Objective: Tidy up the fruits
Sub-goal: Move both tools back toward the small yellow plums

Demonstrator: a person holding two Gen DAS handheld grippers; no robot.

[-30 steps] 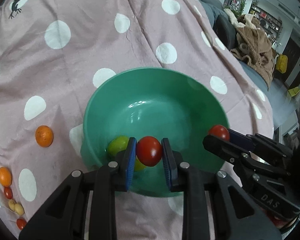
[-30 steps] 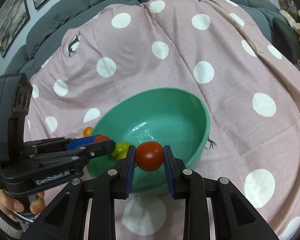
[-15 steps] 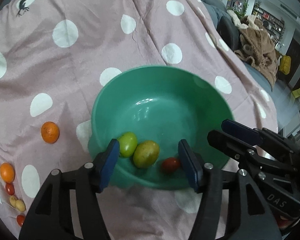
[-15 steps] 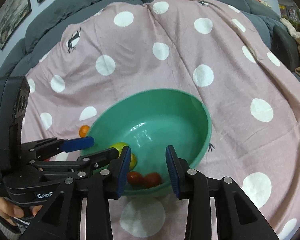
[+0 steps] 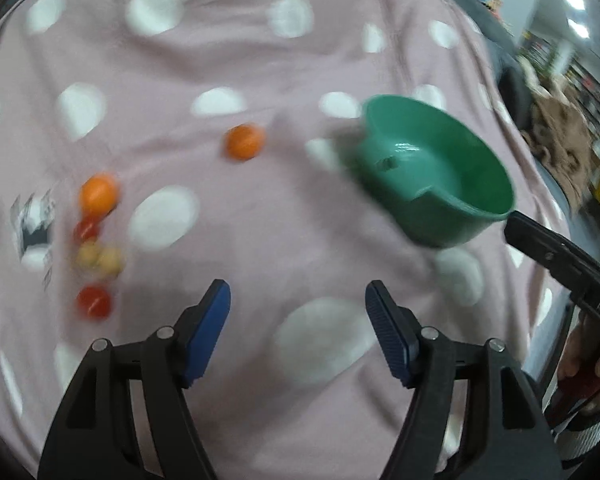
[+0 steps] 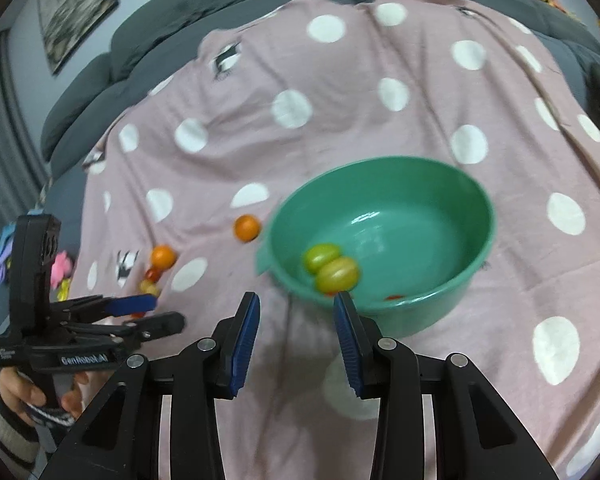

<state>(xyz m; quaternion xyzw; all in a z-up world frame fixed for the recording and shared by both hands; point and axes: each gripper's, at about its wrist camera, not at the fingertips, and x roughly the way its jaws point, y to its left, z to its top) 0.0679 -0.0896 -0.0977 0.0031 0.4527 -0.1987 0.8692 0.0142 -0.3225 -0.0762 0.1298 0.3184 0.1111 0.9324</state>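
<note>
A green bowl [image 6: 452, 184] sits on the pink polka-dot cloth; it also shows in the left wrist view [image 5: 472, 152]. It holds a green fruit [image 6: 320, 256], a yellow-green fruit [image 6: 338, 274] and red tomatoes [image 6: 394, 298] near its front wall. Loose on the cloth left of the bowl lie two oranges [image 5: 244, 142] [image 5: 98, 194], red tomatoes [image 5: 94, 302] and small yellow fruits [image 5: 100, 258]. My left gripper [image 5: 298, 310] is open and empty over the cloth, right of the loose fruit. My right gripper [image 6: 296, 314] is open and empty just before the bowl's near-left rim.
A grey sofa back [image 6: 180, 20] rises behind the cloth. Framed pictures [image 6: 76, 8] hang on the wall. A brown blanket [image 5: 560, 136] and shelves lie to the far right. Colourful toys [image 6: 60, 268] lie at the left edge.
Both grippers opened and dropped their red tomatoes into the bowl. The left gripper then swung left, away from the bowl toward the loose fruit. The right gripper drew back from the bowl.
</note>
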